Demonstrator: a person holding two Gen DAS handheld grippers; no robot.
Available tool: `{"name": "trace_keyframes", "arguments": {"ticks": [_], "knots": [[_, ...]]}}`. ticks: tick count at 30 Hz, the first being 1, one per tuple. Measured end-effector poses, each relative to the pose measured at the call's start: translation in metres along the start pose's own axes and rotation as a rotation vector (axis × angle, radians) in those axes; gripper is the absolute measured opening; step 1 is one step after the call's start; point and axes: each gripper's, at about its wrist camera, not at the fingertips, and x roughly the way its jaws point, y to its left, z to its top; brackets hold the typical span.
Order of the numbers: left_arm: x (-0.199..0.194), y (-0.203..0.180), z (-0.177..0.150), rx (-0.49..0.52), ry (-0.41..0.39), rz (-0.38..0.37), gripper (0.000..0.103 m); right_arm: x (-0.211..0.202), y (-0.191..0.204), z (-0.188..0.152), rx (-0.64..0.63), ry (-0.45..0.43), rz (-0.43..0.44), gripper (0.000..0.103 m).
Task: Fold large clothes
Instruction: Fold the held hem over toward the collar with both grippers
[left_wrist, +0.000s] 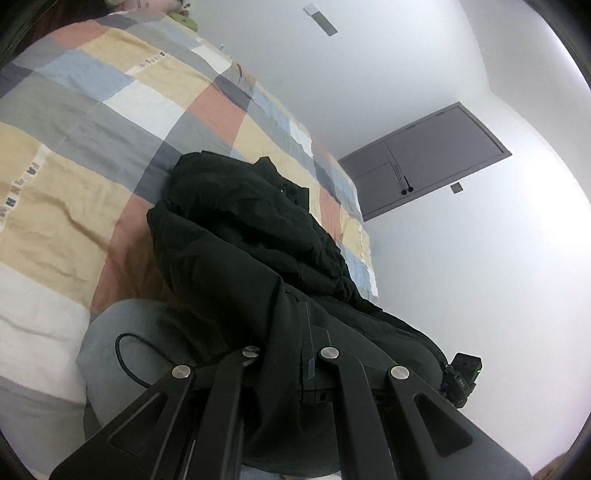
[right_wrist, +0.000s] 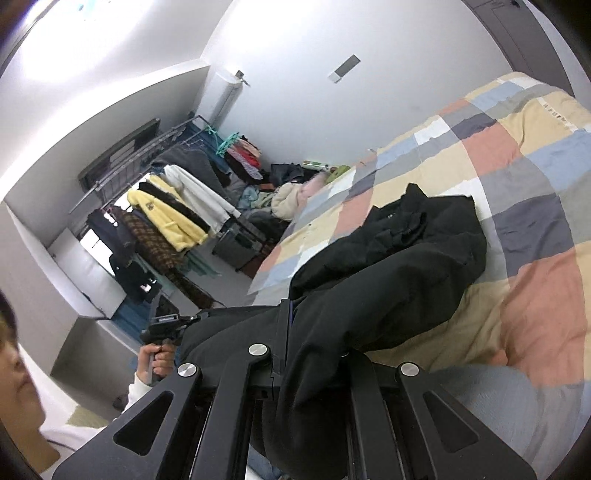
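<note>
Left gripper (left_wrist: 295, 332) has its jaws closed tight on a fold of the black coat (left_wrist: 236, 229), fabric bunched over and between the fingers so the tips are mostly covered. Right gripper (right_wrist: 291, 332) same deal, clamped on another part of the coat's edge, cloth draped over it and hanging down past the linkage. Coat stretched between the two tools, near end lifted, far end lying crumpled on the patchwork bedspread (left_wrist: 92, 122), roughly mid-bed. Collar or hood lump sits at the far end, can't tell which.

Bedspread is checked: cream, grey, salmon, pale blue squares, wrinkled. Grey trouser leg (left_wrist: 110, 332) of the person shows under the left tool, just beside the bed edge. A thin black cable loop (left_wrist: 129, 354) lies against that leg.

From the right wrist view, the person's left hand (right_wrist: 159, 360) grips the other tool's handle, white sleeve (right_wrist: 136, 391) below it. Behind: clothes rack (right_wrist: 147, 192) with a yellow jacket (right_wrist: 166, 218) and dark garments hanging, a heap of clothes (right_wrist: 280, 188) at the far bed corner, white wall. Left view shows a grey door (left_wrist: 428, 158) in the wall beyond the bed.
</note>
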Motion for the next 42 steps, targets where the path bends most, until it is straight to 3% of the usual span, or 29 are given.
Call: {"name": "trace_keyframes", "arguments": {"ticks": [6, 12, 18, 23, 31, 40, 42], "knots": [[-0.002, -0.016, 0.014, 0.028, -0.003, 0.015, 0.001, 0.002, -0.006, 0.026, 0.024, -0.020, 0.008, 0.004], [0.029, -0.028, 0.070, -0.003, -0.021, 0.027, 0.001, 0.039, -0.048, 0.098, 0.140, -0.047, -0.010, 0.004], [0.074, -0.030, 0.131, -0.047, -0.027, 0.114, 0.003, 0.094, -0.093, 0.164, 0.246, -0.032, -0.086, 0.004], [0.120, -0.020, 0.182, -0.091, -0.042, 0.237, 0.004, 0.141, -0.135, 0.199, 0.343, -0.022, -0.166, 0.004], [0.200, 0.003, 0.238, -0.166, -0.054, 0.399, 0.006, 0.200, -0.206, 0.218, 0.518, -0.011, -0.319, 0.004], [0.285, 0.033, 0.266, -0.129, 0.025, 0.573, 0.008, 0.247, -0.265, 0.219, 0.590, 0.065, -0.457, 0.004], [0.301, 0.043, 0.270, -0.131, 0.042, 0.583, 0.009, 0.256, -0.276, 0.218, 0.607, 0.083, -0.483, 0.004]]}}
